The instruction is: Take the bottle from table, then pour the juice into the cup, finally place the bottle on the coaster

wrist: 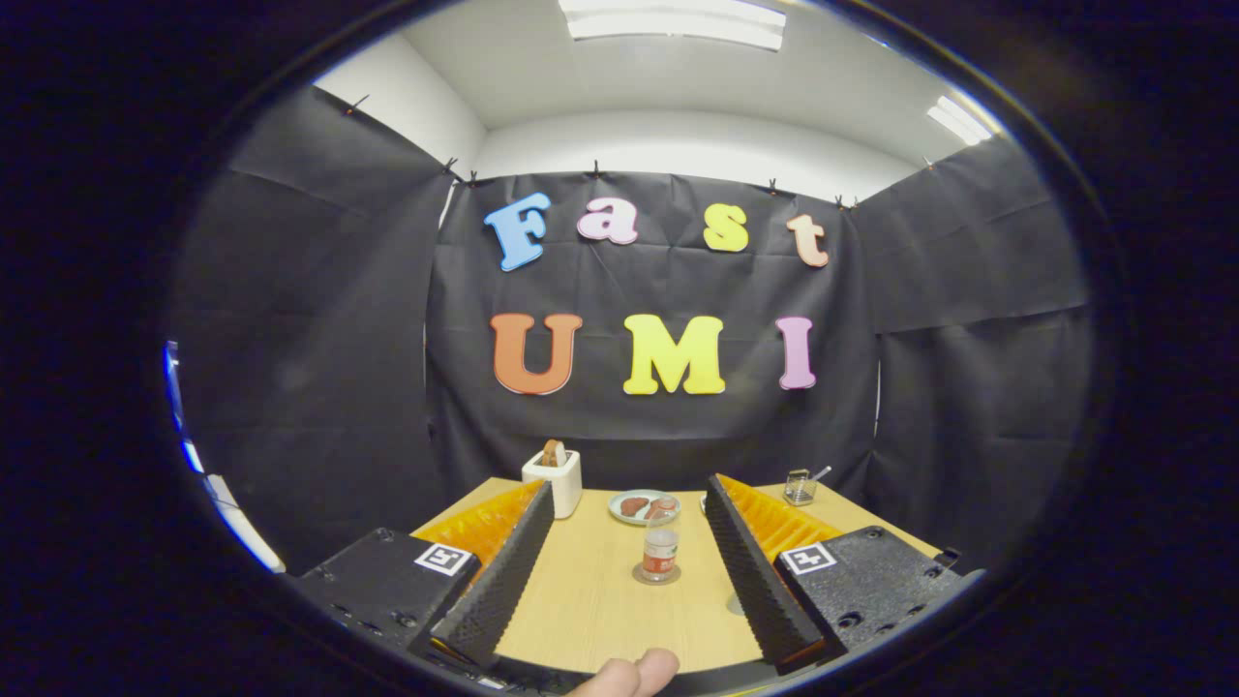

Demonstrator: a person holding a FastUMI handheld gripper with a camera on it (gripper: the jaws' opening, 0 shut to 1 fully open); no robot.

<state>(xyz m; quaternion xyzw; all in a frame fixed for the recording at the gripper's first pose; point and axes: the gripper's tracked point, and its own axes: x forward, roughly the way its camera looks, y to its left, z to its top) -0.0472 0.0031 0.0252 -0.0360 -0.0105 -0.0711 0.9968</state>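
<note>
Two gripper [629,542] fingers spread wide over the pale wooden table [590,600]; between them, ahead, a small clear red-labelled bottle [660,554] stands on a round grey coaster [657,577]

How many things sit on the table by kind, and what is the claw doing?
Bottles: 1, bottle standing on a coaster
Coasters: 1
Plates: 1, plate with food
Toasters: 1, toaster
Glass cups: 1, cup
Total: 5
The claw is open, bottle ahead between its fingers.

Black cloth walls [319,368] — white ceiling [668,87], 2 light panels [673,21]
</note>
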